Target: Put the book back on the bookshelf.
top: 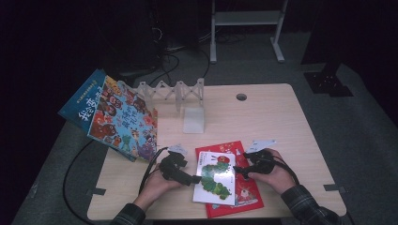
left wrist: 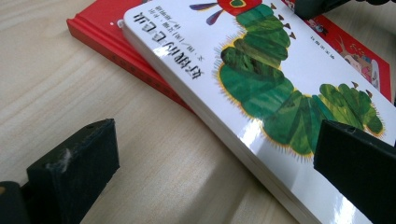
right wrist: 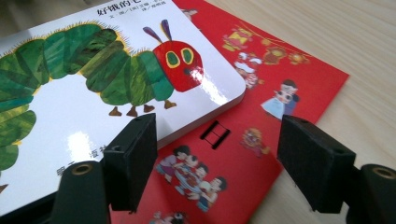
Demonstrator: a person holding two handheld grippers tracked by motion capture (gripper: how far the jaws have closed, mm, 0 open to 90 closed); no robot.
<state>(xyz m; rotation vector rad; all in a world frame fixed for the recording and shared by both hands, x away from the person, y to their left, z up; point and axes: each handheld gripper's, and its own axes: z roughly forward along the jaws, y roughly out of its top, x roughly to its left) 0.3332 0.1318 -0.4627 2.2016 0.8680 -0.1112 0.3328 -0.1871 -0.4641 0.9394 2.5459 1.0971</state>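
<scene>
You had a white book (top: 215,178) before you, its cover bearing a green caterpillar with a red head, yellow-green eyes and purple feelers. Beneath it lay a red book (top: 244,191) patterned with small cartoon figures. The table (top: 263,117) was pale wood grain. Your sleeves (top: 307,206) were dark plaid. A large book (top: 112,115) at the table's left was blue with crowded multicoloured figures.

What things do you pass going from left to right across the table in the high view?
Big colourful picture book hanging over the left edge → left gripper → white caterpillar book → right gripper, both with jaws open.
</scene>
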